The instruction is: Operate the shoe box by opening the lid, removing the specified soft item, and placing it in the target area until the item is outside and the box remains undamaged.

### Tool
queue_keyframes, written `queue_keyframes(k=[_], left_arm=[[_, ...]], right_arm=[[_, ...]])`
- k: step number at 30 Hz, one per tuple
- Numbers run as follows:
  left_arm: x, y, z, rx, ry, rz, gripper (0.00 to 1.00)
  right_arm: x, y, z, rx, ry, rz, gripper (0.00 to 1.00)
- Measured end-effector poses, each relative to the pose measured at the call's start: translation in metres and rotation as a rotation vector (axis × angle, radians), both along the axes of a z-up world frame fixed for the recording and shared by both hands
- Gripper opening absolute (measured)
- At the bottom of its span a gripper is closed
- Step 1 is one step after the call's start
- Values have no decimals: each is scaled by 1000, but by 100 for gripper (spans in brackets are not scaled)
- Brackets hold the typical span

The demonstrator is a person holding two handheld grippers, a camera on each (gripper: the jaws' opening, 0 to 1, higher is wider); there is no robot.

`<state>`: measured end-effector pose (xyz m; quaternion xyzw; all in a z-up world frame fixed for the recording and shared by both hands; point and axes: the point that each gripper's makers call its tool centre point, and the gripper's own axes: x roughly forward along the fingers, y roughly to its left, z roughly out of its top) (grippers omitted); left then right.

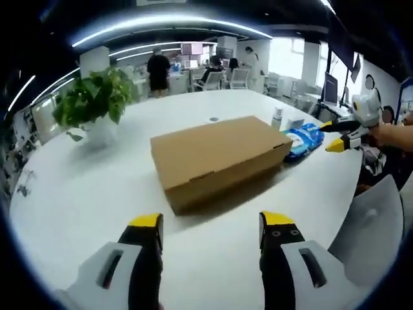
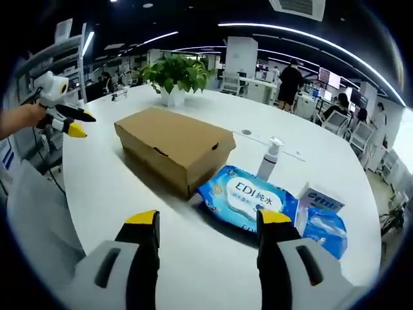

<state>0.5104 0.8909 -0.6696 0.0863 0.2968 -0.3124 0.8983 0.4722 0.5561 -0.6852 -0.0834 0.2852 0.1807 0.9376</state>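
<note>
The lidded shoe box [image 1: 219, 158] sits untouched on the desk [image 1: 77, 194]; both grippers, left [image 1: 211, 223] and right [image 2: 206, 219], hover empty, fingers spread, flanking it for the lid.

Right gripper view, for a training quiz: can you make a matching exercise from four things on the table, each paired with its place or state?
Things:
1. shoe box
2. wipes pack
3. potted plant
4. pump bottle

Places or states:
A. stands upright behind the wipes pack
B. closed, mid-table
C. beyond the box's far end
D. lies flat against the box

Pairs: 1-B, 2-D, 3-C, 4-A
</note>
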Motion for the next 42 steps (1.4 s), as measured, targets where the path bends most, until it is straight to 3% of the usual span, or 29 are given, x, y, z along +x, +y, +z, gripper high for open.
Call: queue_keyframes(k=[8,18,31,42], left_arm=[[-30,1,13,-13,-30,6,64],[-60,-5,35,-61,-83,1,75],[-80,4,49,-99,-139,37,100],[-82,11,44,-97,-120,57,100]], right_arm=[[-42,-28,12,29,-1,-98,63],[-86,-32,31,53,-35,-149,77],[-100,-35,39,106,-66,-216,94],[-99,-32,41,73,-78,-188,96]])
